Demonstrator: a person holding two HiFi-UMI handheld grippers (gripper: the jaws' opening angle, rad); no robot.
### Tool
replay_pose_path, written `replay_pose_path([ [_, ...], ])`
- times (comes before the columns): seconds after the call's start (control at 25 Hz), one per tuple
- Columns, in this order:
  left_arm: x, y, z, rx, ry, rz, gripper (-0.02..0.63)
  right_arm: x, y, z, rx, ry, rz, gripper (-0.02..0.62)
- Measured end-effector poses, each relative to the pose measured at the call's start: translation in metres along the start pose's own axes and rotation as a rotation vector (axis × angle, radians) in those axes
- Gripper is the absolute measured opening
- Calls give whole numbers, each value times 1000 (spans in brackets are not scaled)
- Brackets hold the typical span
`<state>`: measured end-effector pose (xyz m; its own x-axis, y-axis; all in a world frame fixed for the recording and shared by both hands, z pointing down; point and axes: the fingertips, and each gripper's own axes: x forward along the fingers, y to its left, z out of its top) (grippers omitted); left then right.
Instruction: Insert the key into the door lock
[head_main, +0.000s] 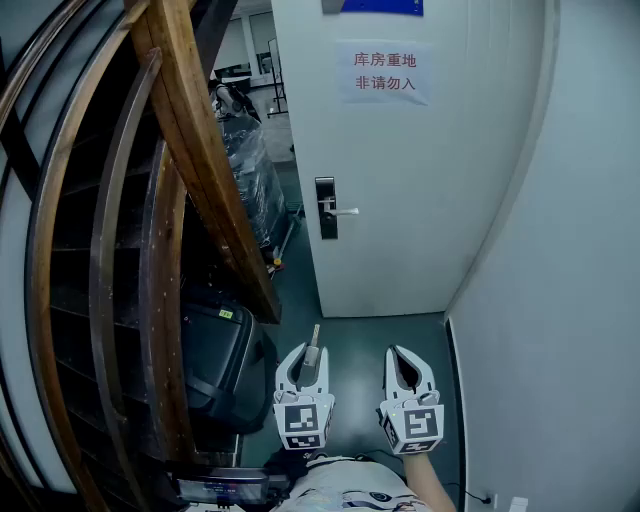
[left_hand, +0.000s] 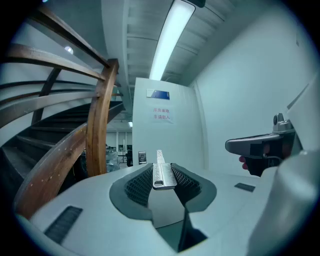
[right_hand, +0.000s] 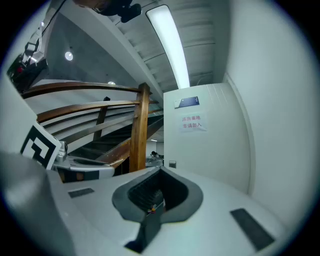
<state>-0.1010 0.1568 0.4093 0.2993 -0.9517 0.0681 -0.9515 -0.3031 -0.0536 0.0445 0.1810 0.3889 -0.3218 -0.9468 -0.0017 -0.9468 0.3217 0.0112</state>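
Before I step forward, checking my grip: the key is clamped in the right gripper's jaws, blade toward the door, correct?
No. The key is clamped in the jaws of the left gripper, blade toward the door; the left gripper view shows it.

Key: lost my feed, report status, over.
Left gripper shut on flat silver metal key, right gripper shut, empty. Black lock plate on white door ahead, not reached. Nothing between them.

One key (left_hand: 162, 172); one door (head_main: 420, 180); two tongs (head_main: 306, 355) (head_main: 403, 352).
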Motion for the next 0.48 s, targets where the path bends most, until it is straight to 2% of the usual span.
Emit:
replay_pose_path([
  [0.48,-1,-14,-8,9,24,7,117,-6,-9,-10,19,12,17,5],
])
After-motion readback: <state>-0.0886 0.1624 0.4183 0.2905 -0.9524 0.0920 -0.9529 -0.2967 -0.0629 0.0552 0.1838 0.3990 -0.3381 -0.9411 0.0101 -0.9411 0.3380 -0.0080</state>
